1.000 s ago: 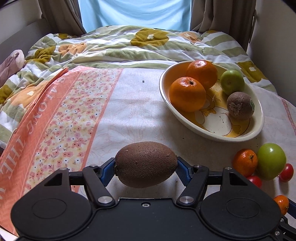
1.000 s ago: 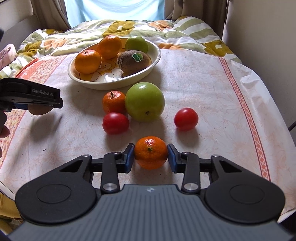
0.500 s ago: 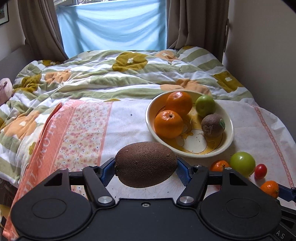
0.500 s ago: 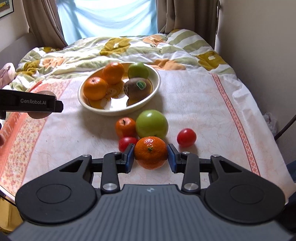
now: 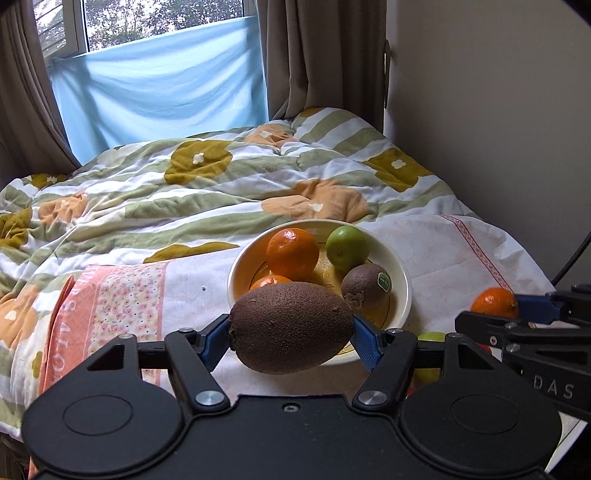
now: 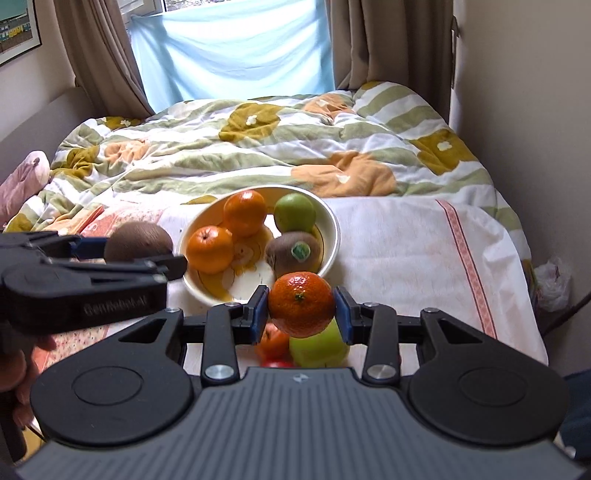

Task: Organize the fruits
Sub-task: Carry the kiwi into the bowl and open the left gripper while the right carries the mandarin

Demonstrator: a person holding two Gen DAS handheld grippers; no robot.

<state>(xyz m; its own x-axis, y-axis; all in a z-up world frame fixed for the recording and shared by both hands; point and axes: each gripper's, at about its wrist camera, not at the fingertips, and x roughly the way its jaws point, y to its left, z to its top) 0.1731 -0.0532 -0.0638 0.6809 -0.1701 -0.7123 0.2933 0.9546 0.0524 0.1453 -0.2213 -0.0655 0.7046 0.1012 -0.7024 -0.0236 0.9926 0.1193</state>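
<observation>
- Kiwi (image 5: pixel 291 328) clamped lengthwise in the left gripper (image 5: pixel 291 341), near side of the bowl (image 5: pixel 400 295);
- Mandarin (image 6: pixel 301 304) clenched in the right gripper (image 6: pixel 301 314), above loose fruit on the cloth.

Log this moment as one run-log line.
left claw: shut on kiwi | right claw: shut on mandarin | bowl: four fruits

Daylight is coming through a window (image 5: pixel 155 33) whose lower part a light blue cloth (image 5: pixel 162 96) is covering. Brown curtains (image 5: pixel 321 55) are hanging on both sides. A flowered quilt (image 5: pixel 221 184) is lying over the bed, and a framed picture (image 6: pixel 18 29), perhaps a print, is hanging on the left wall.
</observation>
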